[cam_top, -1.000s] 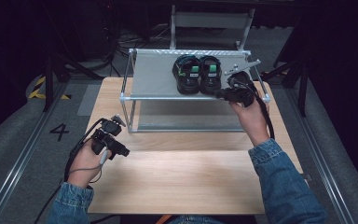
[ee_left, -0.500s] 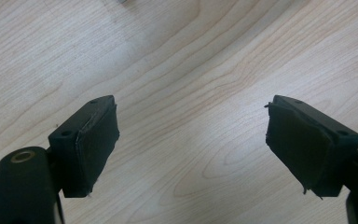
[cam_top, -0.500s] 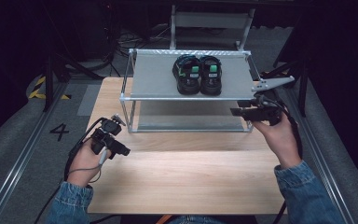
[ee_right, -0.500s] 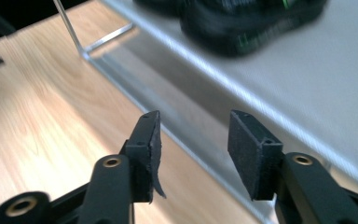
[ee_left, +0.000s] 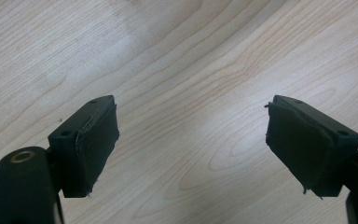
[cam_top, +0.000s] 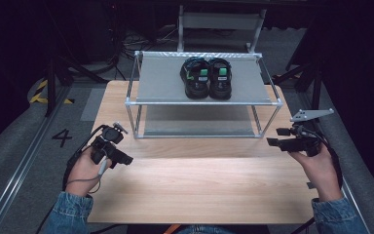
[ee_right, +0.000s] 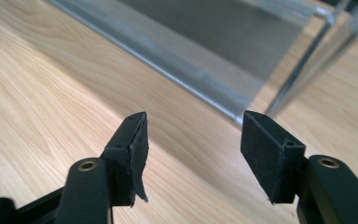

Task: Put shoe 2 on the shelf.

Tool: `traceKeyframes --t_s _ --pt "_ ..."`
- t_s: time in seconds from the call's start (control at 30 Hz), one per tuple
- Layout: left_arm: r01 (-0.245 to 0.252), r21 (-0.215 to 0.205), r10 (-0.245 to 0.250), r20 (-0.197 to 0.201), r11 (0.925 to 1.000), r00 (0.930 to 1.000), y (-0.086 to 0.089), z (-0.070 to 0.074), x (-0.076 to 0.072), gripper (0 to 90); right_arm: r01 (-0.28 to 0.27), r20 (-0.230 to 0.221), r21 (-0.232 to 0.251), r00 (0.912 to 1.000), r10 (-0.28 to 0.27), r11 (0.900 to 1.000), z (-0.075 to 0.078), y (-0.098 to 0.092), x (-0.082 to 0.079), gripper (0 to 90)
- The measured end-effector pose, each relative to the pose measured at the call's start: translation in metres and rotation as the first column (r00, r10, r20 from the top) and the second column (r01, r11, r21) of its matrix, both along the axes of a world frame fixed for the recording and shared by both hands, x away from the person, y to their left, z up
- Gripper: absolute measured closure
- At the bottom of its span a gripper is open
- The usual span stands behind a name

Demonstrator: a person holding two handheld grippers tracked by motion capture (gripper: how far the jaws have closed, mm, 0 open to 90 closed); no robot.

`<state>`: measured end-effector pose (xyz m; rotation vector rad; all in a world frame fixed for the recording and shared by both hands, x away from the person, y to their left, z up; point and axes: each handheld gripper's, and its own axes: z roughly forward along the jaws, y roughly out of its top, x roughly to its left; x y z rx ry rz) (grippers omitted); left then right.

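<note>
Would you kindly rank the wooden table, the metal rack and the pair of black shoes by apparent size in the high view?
1. wooden table
2. metal rack
3. pair of black shoes

Two black shoes [cam_top: 208, 78] sit on one metal rack [cam_top: 160, 83], which stands on one wooden table [cam_top: 199, 185].

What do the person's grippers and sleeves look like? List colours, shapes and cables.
Left gripper: a black, blocky body with a dark cable looping beside the hand. Right gripper: black too, topped by a grey three-cornered plate. Both have two black jaws faced with dark, fraying pads. Both forearms wear blue denim sleeves.
</note>
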<state>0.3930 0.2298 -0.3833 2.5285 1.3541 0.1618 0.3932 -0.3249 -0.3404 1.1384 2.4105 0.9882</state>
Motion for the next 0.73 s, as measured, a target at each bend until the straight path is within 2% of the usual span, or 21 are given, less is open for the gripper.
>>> traceKeyframes --t_s 0.1,0.2,0.27,0.33,0.6,0.7,0.73 --pt "-0.018 -0.009 0.018 0.001 0.9998 0.9998 0.003 -0.003 -0.002 17.1 0.006 -0.005 -0.011 1.0 -0.006 1.0 -0.01 -0.007 -0.003 39.3" --pt "-0.028 0.009 0.028 -0.012 0.9996 0.9995 0.005 -0.006 0.0 17.1 0.019 -0.008 -0.013 0.9998 -0.019 1.0 -0.021 -0.012 -0.003 38.4" --pt "-0.028 0.022 0.028 -0.011 0.9994 0.9995 0.005 -0.007 0.001 17.2 0.018 -0.036 -0.031 0.9992 -0.019 0.999 -0.03 -0.014 0.0 39.1" --pt "-0.034 0.016 0.034 -0.009 0.9993 0.9994 0.005 -0.007 0.0 17.4 0.022 -0.047 -0.033 0.9986 -0.023 0.999 -0.035 -0.018 0.001 39.1" --pt "-0.051 0.004 0.051 0.027 0.9987 0.9984 0.008 -0.006 -0.001 17.2 0.02 -0.069 -0.004 0.9974 -0.02 1.0 -0.056 -0.032 0.008 38.2" --pt "-0.05 -0.005 0.05 0.038 0.9987 0.998 0.009 -0.006 0.0 17.2 0.016 -0.071 0.002 0.9973 -0.016 1.0 -0.062 -0.034 0.01 38.3" --pt "-0.052 -0.02 0.053 0.047 0.9984 0.9975 0.01 -0.005 0.0 17.2 0.018 -0.071 0.0 0.9973 -0.018 1.0 -0.064 -0.035 0.011 38.3"
